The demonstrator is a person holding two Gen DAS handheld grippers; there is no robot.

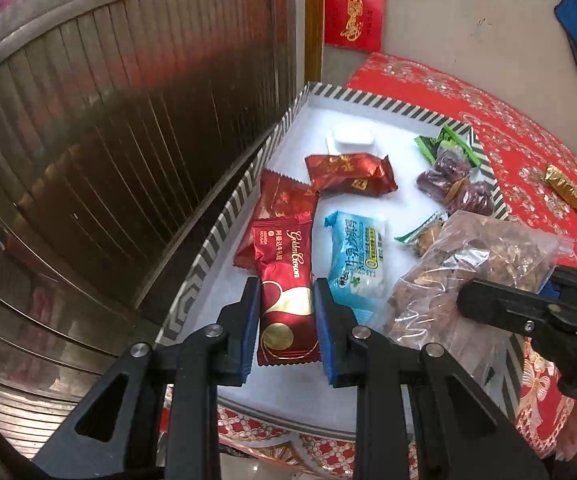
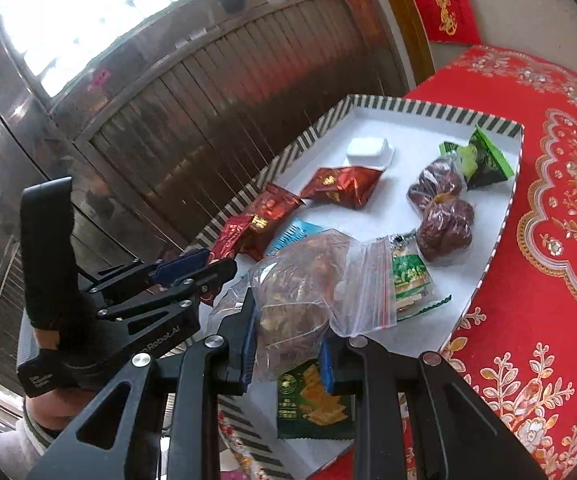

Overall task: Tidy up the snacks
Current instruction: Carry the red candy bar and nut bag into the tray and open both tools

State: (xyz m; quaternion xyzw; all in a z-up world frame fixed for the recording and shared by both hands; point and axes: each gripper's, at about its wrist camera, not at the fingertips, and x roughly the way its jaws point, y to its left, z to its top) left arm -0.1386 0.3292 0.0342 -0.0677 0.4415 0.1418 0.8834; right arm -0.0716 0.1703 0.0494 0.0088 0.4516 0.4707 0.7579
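A white tray with a striped rim (image 1: 224, 216) (image 2: 504, 128) holds several snacks. My left gripper (image 1: 286, 308) is shut on a red Golden Crown nougat pack (image 1: 286, 280) that lies in the tray; it shows from the side in the right wrist view (image 2: 208, 264). My right gripper (image 2: 288, 344) is shut on a clear zip bag of brown snacks (image 2: 308, 280) (image 1: 468, 264), held just over the tray's near end. A green cracker pack (image 2: 312, 404) lies under it.
In the tray lie a blue pack (image 1: 358, 256), red packs (image 1: 348, 172), a white tub (image 1: 350, 138), wrapped dates (image 2: 444, 224) and green packs (image 2: 484, 160). A gold candy (image 1: 566, 188) lies on the red tablecloth (image 2: 548, 240). A metal shutter (image 1: 108, 140) stands left.
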